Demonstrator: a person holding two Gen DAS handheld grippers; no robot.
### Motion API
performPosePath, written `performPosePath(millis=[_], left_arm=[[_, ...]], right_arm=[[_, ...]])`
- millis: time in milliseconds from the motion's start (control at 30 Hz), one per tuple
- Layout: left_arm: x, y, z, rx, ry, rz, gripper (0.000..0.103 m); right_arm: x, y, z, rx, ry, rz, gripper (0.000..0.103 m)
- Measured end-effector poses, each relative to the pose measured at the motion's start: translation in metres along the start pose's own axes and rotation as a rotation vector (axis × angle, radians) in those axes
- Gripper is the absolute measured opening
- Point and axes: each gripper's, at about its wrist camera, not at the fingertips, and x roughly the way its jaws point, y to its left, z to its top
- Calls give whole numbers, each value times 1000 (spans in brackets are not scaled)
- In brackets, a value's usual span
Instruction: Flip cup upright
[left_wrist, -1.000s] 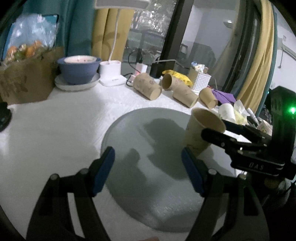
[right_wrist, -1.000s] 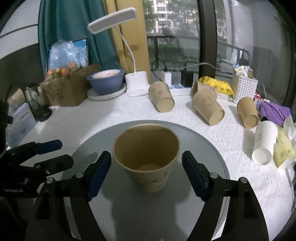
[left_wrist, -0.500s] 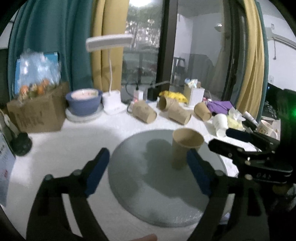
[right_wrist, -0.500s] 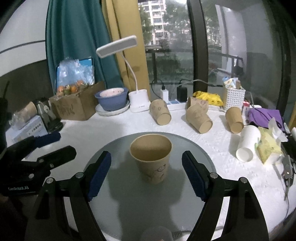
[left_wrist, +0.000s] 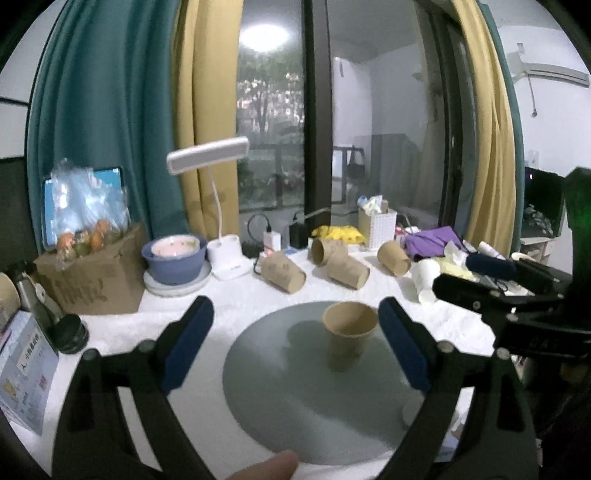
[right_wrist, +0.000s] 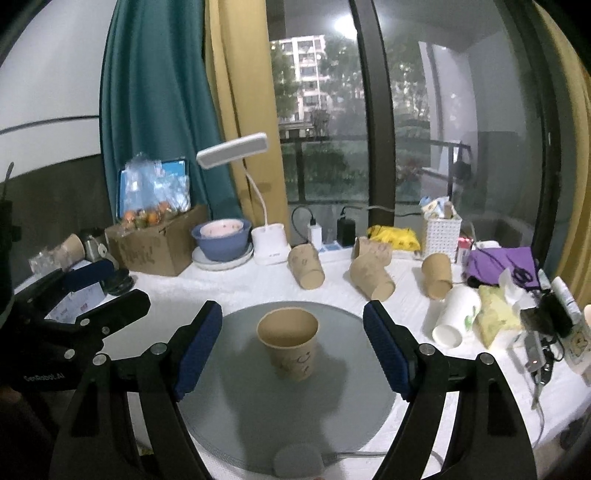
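A brown paper cup (left_wrist: 349, 338) stands upright, mouth up, on the round grey mat (left_wrist: 288, 398); it also shows in the right wrist view (right_wrist: 290, 345) on the mat (right_wrist: 258, 413). My left gripper (left_wrist: 295, 343) is open and empty, raised back from the cup. My right gripper (right_wrist: 293, 347) is open and empty, also held back from the cup, its blue pads wide on either side. The right gripper shows at the right of the left wrist view (left_wrist: 491, 280); the left gripper shows at the left of the right wrist view (right_wrist: 96, 288).
Several brown cups lie on their sides behind the mat (right_wrist: 306, 266) (right_wrist: 371, 275) (right_wrist: 437, 277), and a white cup (right_wrist: 456, 315) to the right. A desk lamp (right_wrist: 269, 243), blue bowl (right_wrist: 221, 238), cardboard box (right_wrist: 159, 243) and white basket (right_wrist: 441, 230) line the back. Clutter lies at the right edge.
Both grippers have pulled up and back from the cup, which stays upright on the mat and now looks smaller and farther away.
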Motion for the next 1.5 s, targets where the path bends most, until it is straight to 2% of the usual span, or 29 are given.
performPosePath(millis=[367, 1500], left_arm=[[-27, -12, 12, 26, -102, -8, 92], [-32, -17, 12, 26, -107, -14, 92]], right_arm=[[-32, -6, 9, -12, -68, -29, 81], [-31, -6, 8, -13, -64, -27, 81]])
